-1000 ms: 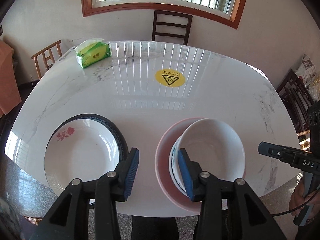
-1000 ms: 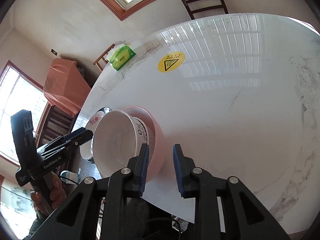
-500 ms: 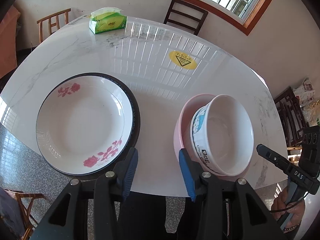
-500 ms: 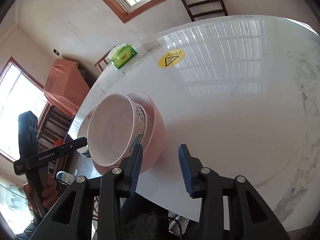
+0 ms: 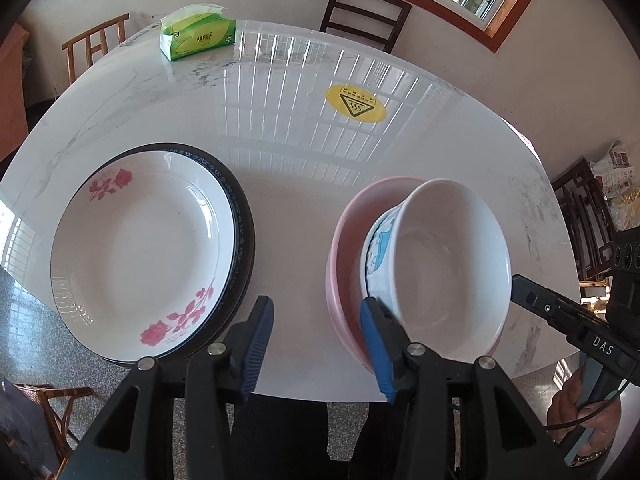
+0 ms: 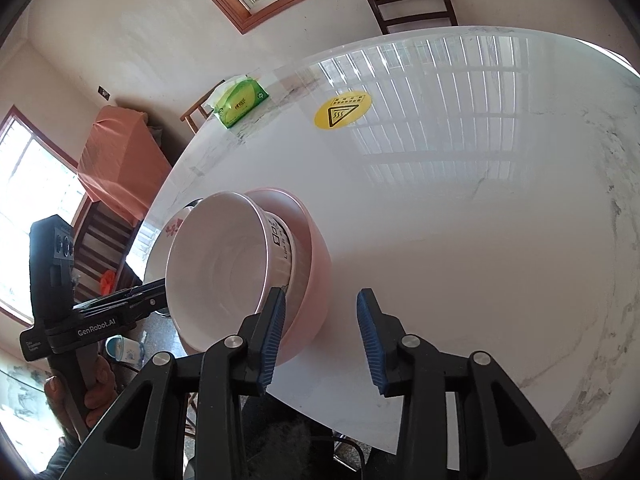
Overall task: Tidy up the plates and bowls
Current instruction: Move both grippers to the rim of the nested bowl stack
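A white plate with red roses lies stacked on a dark-rimmed plate at the table's near left. To its right, a white bowl with a blue cartoon print sits tilted inside a pink bowl. My left gripper hovers over the bare table between the plates and the bowls. Its jaws are opening and nothing is between them. My right gripper is open and holds nothing. Its left finger is close to the white bowl and the pink bowl.
A green tissue box stands at the far left of the white marble table. A yellow warning sticker marks the middle. A dark chair and a wooden chair stand behind. The table's edge is just below both grippers.
The right gripper's jaws have spread wider beside the bowls. The left gripper has tipped downward and dropped a little, bringing the plates and bowls fuller into view, with its jaws slightly wider.
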Motion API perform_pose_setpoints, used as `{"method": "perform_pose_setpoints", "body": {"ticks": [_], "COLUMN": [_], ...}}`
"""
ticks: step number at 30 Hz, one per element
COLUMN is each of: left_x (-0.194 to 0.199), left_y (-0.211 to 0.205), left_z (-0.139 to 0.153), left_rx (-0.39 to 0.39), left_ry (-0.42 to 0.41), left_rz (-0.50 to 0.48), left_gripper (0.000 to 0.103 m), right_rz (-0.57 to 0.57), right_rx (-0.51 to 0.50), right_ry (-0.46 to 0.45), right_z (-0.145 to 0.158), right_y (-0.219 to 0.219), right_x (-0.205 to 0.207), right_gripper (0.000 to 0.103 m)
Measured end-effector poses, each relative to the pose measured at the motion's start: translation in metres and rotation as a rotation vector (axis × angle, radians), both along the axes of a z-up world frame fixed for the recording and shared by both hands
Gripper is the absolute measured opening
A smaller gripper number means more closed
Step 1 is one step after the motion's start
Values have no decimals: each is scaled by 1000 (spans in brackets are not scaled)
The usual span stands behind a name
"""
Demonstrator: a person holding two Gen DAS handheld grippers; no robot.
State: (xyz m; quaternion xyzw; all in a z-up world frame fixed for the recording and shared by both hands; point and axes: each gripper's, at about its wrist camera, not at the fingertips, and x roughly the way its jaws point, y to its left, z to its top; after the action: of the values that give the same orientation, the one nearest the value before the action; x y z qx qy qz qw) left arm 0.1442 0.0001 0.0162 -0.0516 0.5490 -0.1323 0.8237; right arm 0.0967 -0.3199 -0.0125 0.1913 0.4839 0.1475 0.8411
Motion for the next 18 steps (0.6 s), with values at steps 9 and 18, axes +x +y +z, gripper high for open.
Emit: {"method": "perform_pose_setpoints", "body": {"ticks": [9,18], "left_x": [7,7], "left_y": [-3,-11], "left_z": [-12,-16], "left_rx": [46,121], "left_ry": [35,15], "left_rz": [-4,16], "left_gripper": [55,63], "right_rz": [33,103], "right_rx": [-99,-240], "right_ry": [65,115], "right_z": [-4,5], "right_y": [11,23], "right_x": [8,15], "right_gripper": [37,38]}}
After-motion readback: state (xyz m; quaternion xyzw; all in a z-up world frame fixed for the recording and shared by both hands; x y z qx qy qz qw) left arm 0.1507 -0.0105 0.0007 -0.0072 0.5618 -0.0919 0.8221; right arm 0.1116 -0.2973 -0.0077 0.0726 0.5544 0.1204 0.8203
